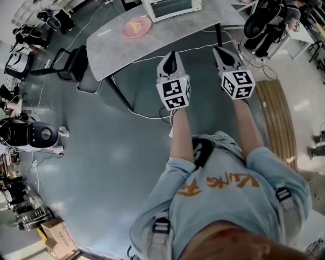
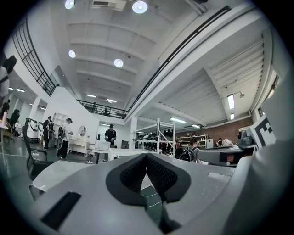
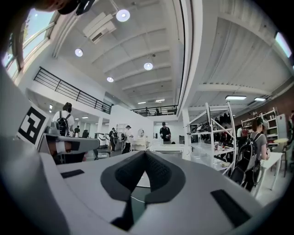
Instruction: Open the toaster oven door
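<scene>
The white toaster oven [image 1: 171,8] stands on the far edge of a grey table [image 1: 127,48], its glass door facing me and closed. My left gripper [image 1: 171,57] hovers over the floor short of the table's near edge, jaws shut and empty. My right gripper [image 1: 225,52] is level with it to the right, also shut with nothing held. In the left gripper view the dark pads [image 2: 148,160] meet at a point and the table's top [image 2: 59,172] lies low at left. In the right gripper view the pads [image 3: 146,157] touch too.
A pink plate [image 1: 136,27] with a yellow piece lies on the table left of the oven. A black chair [image 1: 76,63] stands at the table's left end. White cables [image 1: 147,114] trail over the grey floor. A wooden strip [image 1: 279,122] runs along the right. People stand far off.
</scene>
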Motion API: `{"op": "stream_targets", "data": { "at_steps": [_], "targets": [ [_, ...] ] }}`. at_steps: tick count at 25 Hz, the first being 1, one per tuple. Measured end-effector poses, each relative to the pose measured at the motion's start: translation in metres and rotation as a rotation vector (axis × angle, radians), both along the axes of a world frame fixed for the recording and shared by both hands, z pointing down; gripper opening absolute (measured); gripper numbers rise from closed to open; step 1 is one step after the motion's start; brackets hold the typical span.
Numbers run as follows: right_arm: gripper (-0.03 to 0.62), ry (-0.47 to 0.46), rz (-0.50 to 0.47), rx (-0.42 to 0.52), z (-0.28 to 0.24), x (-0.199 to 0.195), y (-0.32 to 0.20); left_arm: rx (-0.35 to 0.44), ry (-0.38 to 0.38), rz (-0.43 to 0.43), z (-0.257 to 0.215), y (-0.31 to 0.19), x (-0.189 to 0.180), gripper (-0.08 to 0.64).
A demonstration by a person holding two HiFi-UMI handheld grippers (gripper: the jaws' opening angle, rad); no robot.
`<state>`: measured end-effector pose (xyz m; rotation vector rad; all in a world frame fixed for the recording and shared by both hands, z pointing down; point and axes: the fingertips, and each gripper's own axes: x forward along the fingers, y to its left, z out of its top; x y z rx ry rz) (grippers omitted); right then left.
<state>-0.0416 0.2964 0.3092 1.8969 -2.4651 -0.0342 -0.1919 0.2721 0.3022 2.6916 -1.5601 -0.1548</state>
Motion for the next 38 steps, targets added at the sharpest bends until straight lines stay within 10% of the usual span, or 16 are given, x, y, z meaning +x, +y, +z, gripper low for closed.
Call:
{"op": "stream_targets", "data": {
  "at_steps": [21,38],
  "targets": [
    [-0.003,-0.048,-0.002,0.04,-0.032,0.016,-0.003,0.019,0.01,0.04,-0.037,-0.006,0.009,-0.002],
    [-0.003,-0.074,-0.023,0.134,-0.049,0.05,-0.143,0.108,0.025,-0.024,-0.057,-0.129,-0.005,-0.002]
  ]
}}
